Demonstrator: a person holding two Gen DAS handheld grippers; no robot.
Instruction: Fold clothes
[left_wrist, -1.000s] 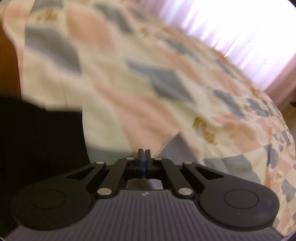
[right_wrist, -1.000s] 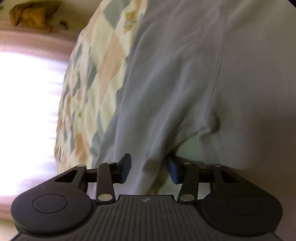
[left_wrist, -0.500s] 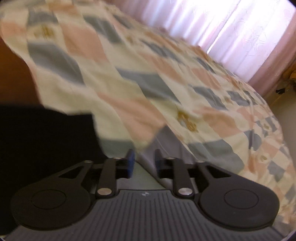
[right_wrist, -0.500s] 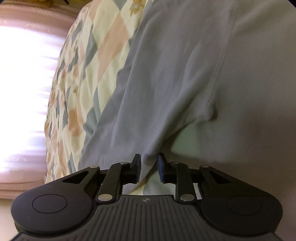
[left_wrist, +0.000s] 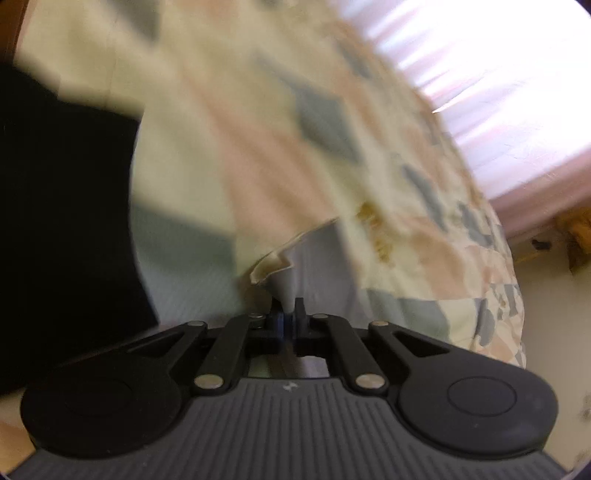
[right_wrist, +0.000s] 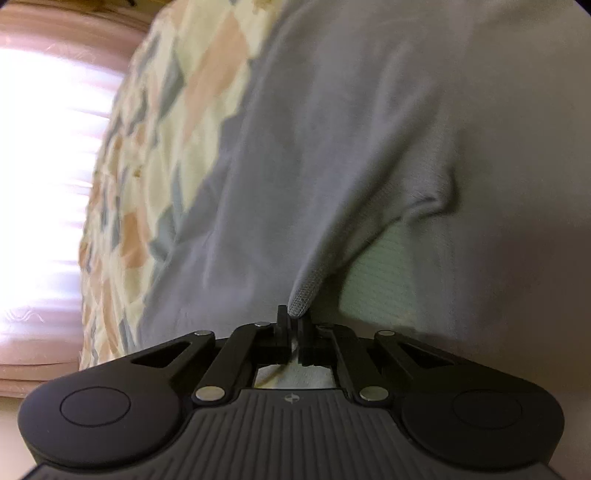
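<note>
Two black grippers, both pointing down at a bed. Left gripper (left_wrist: 289, 308): jaws squeezed tight on a thin corner of pale grey cloth (left_wrist: 314, 258), pulled up into a little point just past the tips. Right gripper (right_wrist: 294, 318): jaws pinched shut on a fold of the same sort of grey cloth (right_wrist: 332, 129), probably one shirt, though hard to be sure from these close views. A big spread of that cloth lying flat over the patchwork quilt (right_wrist: 177, 122), with a seam and a small pucker to the right of the pinched fold. Quilt squares in cream, pink and blue-grey. Something big and black (left_wrist: 62, 221) at the left of the left view, too blurry to name. Bright pink curtains (left_wrist: 498, 74) behind the bed.
</note>
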